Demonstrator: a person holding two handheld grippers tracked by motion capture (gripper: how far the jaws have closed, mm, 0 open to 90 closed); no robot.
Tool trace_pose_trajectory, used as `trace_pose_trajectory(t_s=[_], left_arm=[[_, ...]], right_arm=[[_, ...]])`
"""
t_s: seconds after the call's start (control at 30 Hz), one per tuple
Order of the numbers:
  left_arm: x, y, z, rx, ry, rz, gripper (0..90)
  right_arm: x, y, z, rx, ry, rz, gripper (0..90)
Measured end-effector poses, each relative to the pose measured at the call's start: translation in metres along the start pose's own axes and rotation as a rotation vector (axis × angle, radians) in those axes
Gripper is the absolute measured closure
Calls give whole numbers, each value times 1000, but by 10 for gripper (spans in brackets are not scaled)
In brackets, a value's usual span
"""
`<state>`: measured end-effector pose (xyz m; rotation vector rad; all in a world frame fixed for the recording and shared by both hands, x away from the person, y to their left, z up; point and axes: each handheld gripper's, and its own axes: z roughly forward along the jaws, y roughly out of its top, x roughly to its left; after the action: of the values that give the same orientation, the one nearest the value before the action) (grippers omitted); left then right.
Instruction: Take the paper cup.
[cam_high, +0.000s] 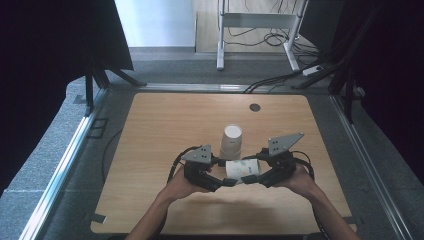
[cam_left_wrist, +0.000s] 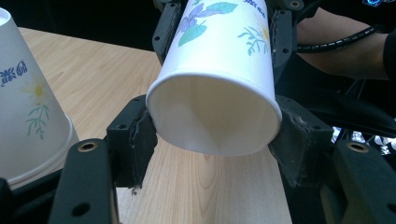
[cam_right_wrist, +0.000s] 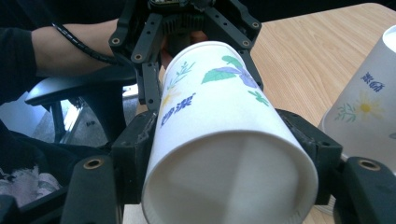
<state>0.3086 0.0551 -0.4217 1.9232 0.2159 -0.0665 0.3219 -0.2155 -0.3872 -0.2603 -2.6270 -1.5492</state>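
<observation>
Both grippers are clamping one flowered paper cup (cam_high: 243, 170) lying sideways at the frame's lower centre: the left gripper (cam_high: 226, 183) is pinching its open rim end, the right gripper (cam_high: 256, 179) its base end. Just above it, a second cup (cam_high: 231, 141) is standing upside down on the wooden table (cam_high: 165, 125).

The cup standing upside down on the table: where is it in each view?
High view: upside-down cup at table centre, just beyond the held cup.
Left gripper view: at the left edge.
Right gripper view: at the right edge.
Shared landmark: the flower-printed held cup gripped from both ends.
</observation>
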Motion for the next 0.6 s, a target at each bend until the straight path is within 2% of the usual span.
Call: trace_pose_trajectory(t_s=[0.23,0.33,0.6], left_arm=[[1,3,-6,52,23,2,352],[2,6,-11,91,45,-2,351],[5,17,-18,223,85,8,348]], right_arm=[[-1,2,-5,15,-42,-3,242],[-1,4,-8,30,-63,-3,203],[0,8,-9,119,-124,-32,140]])
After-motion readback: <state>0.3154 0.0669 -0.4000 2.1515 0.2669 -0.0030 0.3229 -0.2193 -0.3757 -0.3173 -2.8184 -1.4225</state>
